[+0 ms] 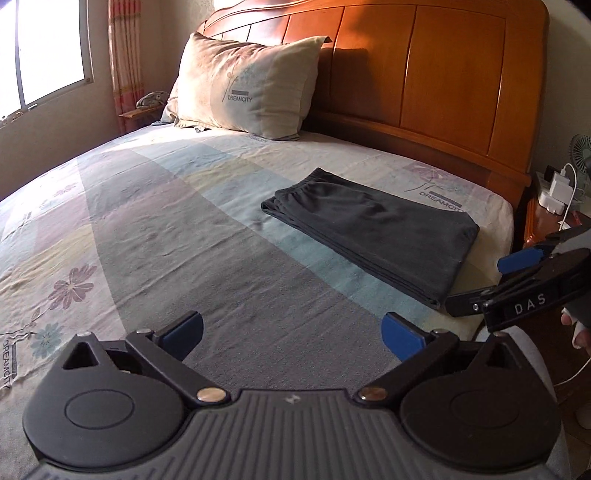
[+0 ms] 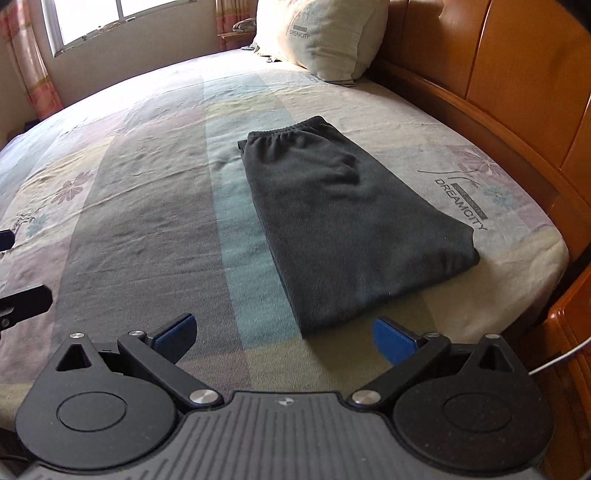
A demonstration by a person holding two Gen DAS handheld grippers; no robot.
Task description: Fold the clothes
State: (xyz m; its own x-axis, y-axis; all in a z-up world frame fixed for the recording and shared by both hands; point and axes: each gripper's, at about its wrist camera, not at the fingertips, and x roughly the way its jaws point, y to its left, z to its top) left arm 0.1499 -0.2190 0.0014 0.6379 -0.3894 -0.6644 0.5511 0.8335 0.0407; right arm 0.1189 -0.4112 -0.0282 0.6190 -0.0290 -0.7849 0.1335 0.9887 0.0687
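Dark trousers (image 2: 343,221) already lie folded, seemingly several layers, near the bed's (image 1: 147,221) headboard-side corner; left gripper (image 1: 291,332) and right gripper (image 2: 284,339) hover spread wide, empty.

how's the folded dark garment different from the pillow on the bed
The garment is dark grey and plain; the pillow is pale beige with printed DREAMCITY lettering. The garment lies flat, folded into a thin layered rectangle with its elastic waistband at the far end; the pillow is plump and propped against the wooden headboard. The garment sits nearer both open grippers. Both rest on the patterned bedsheet, untouched.
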